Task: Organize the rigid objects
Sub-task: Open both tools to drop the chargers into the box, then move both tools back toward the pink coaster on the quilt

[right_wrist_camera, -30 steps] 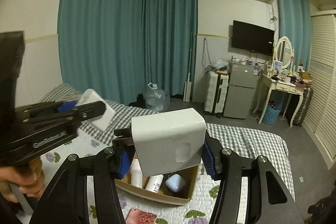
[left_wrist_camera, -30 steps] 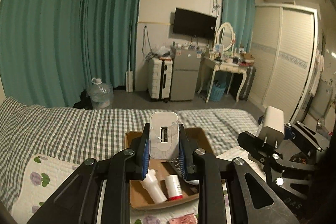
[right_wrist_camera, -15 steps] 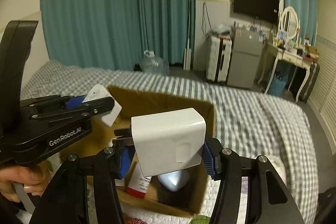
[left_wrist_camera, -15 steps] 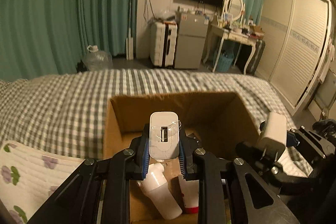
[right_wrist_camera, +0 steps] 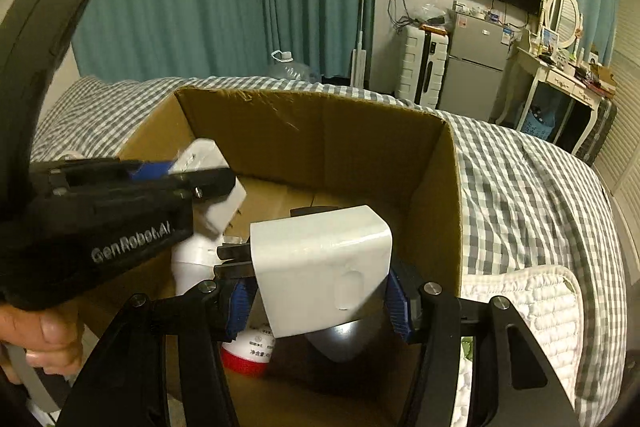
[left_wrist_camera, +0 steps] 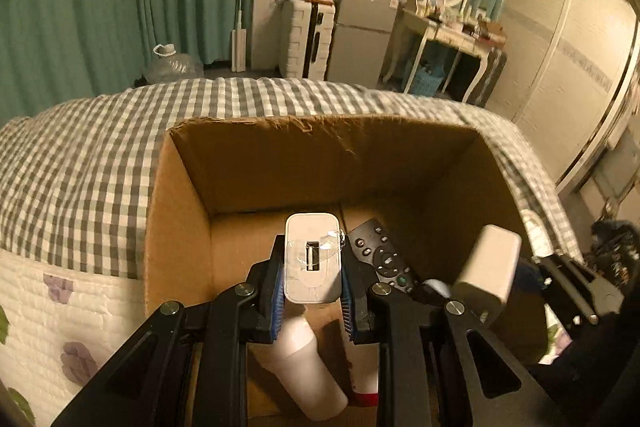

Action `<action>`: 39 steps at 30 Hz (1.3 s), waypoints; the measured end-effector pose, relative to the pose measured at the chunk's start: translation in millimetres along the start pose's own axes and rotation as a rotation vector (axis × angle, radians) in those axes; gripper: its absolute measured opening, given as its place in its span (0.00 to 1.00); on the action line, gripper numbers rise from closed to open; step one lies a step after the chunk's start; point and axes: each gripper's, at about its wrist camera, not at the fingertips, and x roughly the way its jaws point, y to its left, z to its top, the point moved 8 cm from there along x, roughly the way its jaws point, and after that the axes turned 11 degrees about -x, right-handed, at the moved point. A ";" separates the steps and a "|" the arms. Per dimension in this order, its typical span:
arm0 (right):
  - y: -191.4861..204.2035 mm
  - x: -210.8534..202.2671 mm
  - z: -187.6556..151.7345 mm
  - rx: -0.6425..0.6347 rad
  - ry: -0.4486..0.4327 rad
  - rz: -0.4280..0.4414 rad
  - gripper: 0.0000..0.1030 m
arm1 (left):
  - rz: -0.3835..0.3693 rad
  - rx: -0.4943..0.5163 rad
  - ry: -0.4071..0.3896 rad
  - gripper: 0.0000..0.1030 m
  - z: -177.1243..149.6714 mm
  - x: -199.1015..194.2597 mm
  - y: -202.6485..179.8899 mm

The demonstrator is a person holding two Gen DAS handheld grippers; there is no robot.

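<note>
The left gripper (left_wrist_camera: 313, 277) pinches a small white charger (left_wrist_camera: 313, 263) between its blue pads, port face toward the camera, held above the open cardboard box (left_wrist_camera: 320, 163). Just right of it, the right gripper (right_wrist_camera: 320, 297) clamps a larger white adapter (right_wrist_camera: 322, 269) over the same box. Inside lie a black remote (left_wrist_camera: 382, 255) toward the far right, a white bottle (left_wrist_camera: 310, 371) and a red-capped tube (right_wrist_camera: 250, 349) near the front. The box sits on a grey checked bedspread (left_wrist_camera: 80, 163), with a floral quilt (left_wrist_camera: 48, 307) at the near left.
</note>
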 end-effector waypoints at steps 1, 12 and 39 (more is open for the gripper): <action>0.6 1.1 0.2 -0.004 0.006 -0.001 0.54 | 0.000 -0.005 -0.010 0.24 0.2 -1.8 0.8; -1.8 -35.2 16.2 -0.008 -0.021 -0.071 0.78 | -0.012 -0.088 -0.094 0.54 33.4 -70.5 7.1; 11.7 -323.5 94.3 0.044 -0.467 -0.267 1.00 | 0.093 -0.012 -0.610 0.62 49.9 -375.3 -18.8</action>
